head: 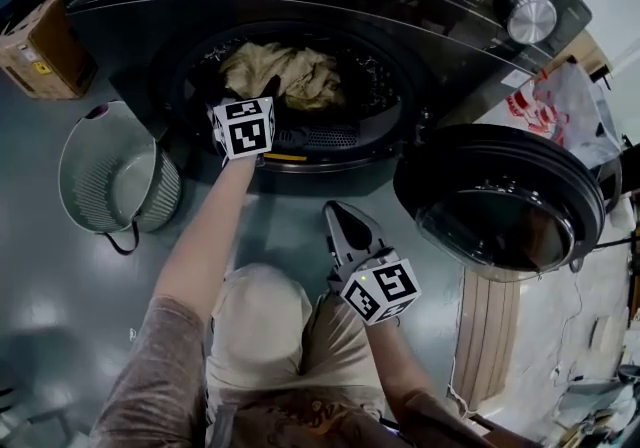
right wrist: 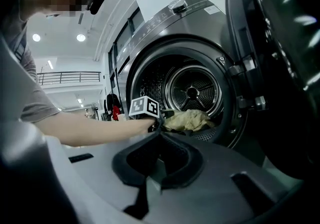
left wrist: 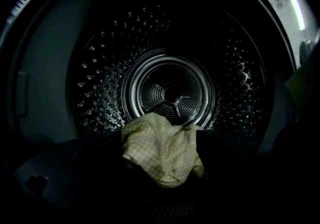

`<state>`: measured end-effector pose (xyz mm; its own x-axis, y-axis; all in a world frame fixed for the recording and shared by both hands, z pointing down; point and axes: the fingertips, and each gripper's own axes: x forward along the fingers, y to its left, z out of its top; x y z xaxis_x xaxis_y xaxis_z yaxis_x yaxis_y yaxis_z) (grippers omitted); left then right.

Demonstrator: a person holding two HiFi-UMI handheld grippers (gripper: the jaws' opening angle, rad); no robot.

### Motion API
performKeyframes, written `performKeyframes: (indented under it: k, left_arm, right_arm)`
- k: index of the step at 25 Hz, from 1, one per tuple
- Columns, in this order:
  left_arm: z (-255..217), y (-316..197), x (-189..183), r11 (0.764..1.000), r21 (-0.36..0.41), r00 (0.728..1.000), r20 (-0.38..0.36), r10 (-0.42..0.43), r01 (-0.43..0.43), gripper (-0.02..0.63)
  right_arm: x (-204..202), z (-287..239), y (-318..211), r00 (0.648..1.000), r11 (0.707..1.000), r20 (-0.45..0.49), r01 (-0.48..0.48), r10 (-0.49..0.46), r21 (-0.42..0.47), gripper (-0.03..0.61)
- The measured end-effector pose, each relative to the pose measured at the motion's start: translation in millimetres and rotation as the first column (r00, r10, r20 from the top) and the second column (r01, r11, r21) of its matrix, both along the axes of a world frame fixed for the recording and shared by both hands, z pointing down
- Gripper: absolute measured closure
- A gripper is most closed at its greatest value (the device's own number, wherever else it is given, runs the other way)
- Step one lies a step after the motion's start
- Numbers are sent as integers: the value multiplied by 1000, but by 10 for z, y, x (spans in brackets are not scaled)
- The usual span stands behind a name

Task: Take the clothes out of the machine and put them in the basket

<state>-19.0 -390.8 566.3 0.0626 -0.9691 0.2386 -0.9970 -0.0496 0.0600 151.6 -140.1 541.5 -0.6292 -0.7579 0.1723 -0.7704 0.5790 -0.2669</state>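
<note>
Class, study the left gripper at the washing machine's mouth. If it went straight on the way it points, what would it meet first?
Most likely the beige cloth lying in the drum, straight ahead of the left gripper; how far off is unclear.

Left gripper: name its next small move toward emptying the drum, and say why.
Probably ease the left gripper a little deeper into the drum and close on the pale checked cloth. Its jaws stand apart at the drum's mouth with the cloth lying just ahead, not yet pinched, and the basket waits on the floor to the left.
</note>
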Motion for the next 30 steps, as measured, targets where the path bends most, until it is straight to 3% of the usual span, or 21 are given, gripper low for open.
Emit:
performKeyframes:
  k: [7,14,17,18,21,23,25,30]
  left_arm:
    - [166,-252,-94,996,-85,999,-5,-38,38,143]
    - [362,-350,-50,971,-236,998,62,-29,42,140]
    - [386,-340,-51,965,-260,996,89,-15,38,146]
    - [386,-329,-54,965,-260,995,102,-10,37,162]
    - [371,-284,-86,967,-251,989,145,-3,39,326]
    - [362,-261,-111,969,-244,986,167,-2,43,369]
    - [345,-248,-140,970,-236,984,177,-6,49,465]
    - [324,-208,-79,973,-232,989,140,38,-5,534]
  right_arm:
    - [60,21,-82,1000,1000,-7,-25,25,-11,581]
    - [104,23,-116,999,999,-13,-37,37,-12,581]
    - [110,26,-114,999,999,-15,-38,38,-11,581]
    - [111,30,-109,999,999,-15,-39,38,-11,581]
    - [96,33,-87,999,999,-17,-35,35,-13,581]
    - [82,30,-77,999,999,-18,-32,32,-12,581]
    - [72,31,-69,999,999,-18,-32,32,-11,581]
    - [74,38,-43,999,999,-25,-33,33,-10,581]
